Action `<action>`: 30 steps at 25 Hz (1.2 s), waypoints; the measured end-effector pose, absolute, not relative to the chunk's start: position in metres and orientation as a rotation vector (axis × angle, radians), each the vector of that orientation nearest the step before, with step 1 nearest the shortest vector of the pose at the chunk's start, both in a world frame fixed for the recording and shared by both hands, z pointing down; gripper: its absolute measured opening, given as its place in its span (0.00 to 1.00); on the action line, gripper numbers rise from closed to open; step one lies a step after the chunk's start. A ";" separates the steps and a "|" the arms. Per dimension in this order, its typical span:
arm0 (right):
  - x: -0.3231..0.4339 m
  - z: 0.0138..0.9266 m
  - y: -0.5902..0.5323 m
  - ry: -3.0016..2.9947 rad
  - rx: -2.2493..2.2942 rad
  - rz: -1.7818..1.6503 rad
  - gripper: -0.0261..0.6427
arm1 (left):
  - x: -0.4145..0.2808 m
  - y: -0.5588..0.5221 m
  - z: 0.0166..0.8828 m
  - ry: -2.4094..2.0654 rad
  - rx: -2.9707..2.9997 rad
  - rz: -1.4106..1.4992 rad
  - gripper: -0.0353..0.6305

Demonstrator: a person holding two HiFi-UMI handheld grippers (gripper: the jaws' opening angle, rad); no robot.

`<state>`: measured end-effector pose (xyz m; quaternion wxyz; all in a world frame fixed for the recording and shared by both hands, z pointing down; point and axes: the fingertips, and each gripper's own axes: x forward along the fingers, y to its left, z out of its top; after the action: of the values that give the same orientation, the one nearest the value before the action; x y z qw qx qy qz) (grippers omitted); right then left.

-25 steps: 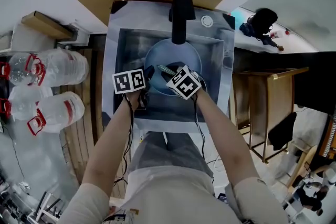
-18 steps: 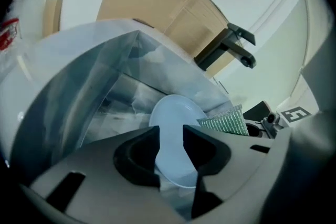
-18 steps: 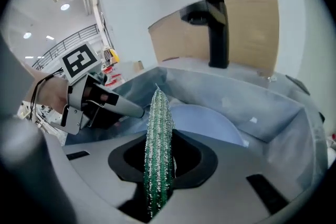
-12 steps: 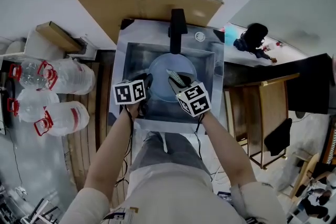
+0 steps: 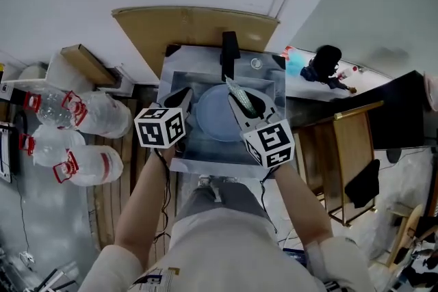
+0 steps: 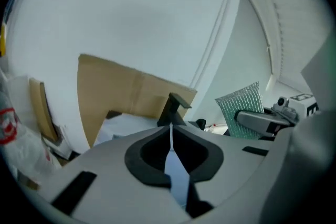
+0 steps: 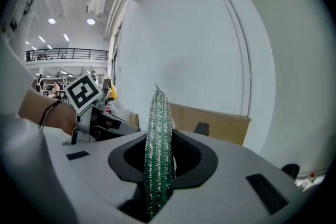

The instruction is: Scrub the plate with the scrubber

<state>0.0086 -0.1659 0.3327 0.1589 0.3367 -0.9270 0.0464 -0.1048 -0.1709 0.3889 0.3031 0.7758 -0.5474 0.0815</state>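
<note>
**Scrubber held clear of the plate**

Your right gripper [image 7: 160,162] clamped the scrubber [image 7: 157,123] above the sink [image 5: 179,159]. Your left gripper [image 6: 171,134] had just been closing on nothing. The plate [image 5: 217,114] lay in the sink. To resume scrubbing, you likely needed to lower the scrubber onto it.

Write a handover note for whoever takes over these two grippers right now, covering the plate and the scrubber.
Left gripper: its jaws have just been closing and are now together, with nothing between them. It is held above the sink's left side.
Right gripper: shut on the scrubber, the green mesh standing upright between the jaws. It is above the sink's right side.
Plate: lies flat in the sink basin below the faucet. Neither gripper touches it.
Done: the scrubber is in hand.
Left: the frames do not show whether the plate is clean. Steady it with the left gripper and bring the scrubber down on it.
</note>
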 end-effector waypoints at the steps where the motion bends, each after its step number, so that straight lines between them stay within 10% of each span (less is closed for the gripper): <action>1: 0.009 0.318 -0.163 -2.671 0.971 0.114 0.20 | -0.105 -0.171 0.371 -1.491 2.116 0.242 0.10; 30: 0.050 0.111 -0.055 -2.942 0.977 -0.189 0.20 | -0.072 -0.070 0.153 -1.820 2.737 0.176 0.08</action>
<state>0.0499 -0.0552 0.1112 0.0178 0.3143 -0.9472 -0.0610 -0.0718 -0.0699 0.1531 -0.0749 0.8292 -0.5514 0.0532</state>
